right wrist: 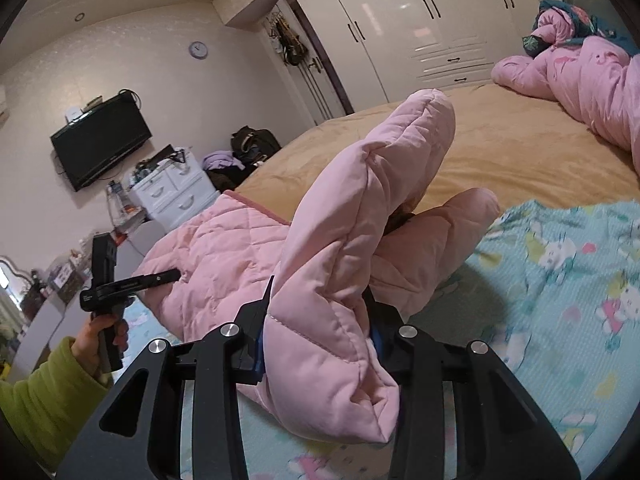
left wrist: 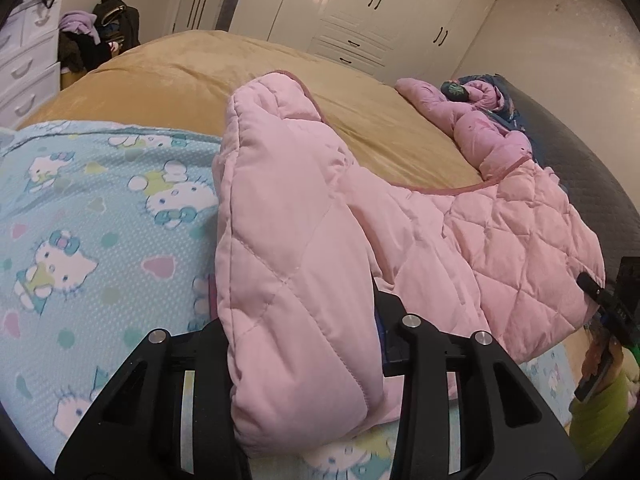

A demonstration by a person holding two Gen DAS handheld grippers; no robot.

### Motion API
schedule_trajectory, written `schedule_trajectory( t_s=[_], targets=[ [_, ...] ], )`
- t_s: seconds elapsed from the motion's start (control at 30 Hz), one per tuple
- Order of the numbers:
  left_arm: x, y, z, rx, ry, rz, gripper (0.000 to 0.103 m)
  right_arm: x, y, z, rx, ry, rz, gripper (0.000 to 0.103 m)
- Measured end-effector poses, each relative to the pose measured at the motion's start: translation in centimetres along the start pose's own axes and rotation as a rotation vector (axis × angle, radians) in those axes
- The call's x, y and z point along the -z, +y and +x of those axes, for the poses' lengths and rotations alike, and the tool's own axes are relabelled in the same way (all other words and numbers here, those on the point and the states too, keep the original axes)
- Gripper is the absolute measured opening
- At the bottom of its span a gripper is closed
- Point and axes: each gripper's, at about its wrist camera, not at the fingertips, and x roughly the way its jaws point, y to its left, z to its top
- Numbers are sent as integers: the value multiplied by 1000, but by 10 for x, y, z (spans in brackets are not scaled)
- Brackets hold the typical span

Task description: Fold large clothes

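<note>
Gripping: both tongs are clamped on folds of the pink quilted jacket point(left wrist: 500, 248).
Left gripper point(left wrist: 304, 364): jaws closed tight on a thick padded fold that bulges up between the fingers and hides their tips.
Right gripper point(right wrist: 320, 344): jaws pinched on another bunched fold, which rises tall from between the fingers.
Jacket position: spread across the blue cartoon-print sheet point(left wrist: 80, 216) and onto the tan blanket point(left wrist: 180, 76), stretched between the two tongs.
Cross view: from the right wrist, the left tool reaches the jacket's quilted edge.
Background: a crumpled pink duvet point(right wrist: 592, 80) lies well apart, at the far end of the bed.
</note>
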Motion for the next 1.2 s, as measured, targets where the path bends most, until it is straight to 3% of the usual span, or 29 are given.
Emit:
schedule_trajectory(
  t_s=[0.43, 0.83, 0.97, 1.2],
  targets=[
    [66, 7, -67, 40, -24, -19, 29, 60, 15, -48, -60, 5, 57, 36],
    [92, 10, -88, 16, -18, -4, 29, 88, 24, -71, -77, 7, 139, 36],
    [98, 13, -91, 10, -8, -2, 29, 93, 23, -74, -74, 17, 149, 36],
    [100, 21, -83, -24, 8, -4, 30, 98, 2, -69, 16, 44, 203, 36]
  ],
)
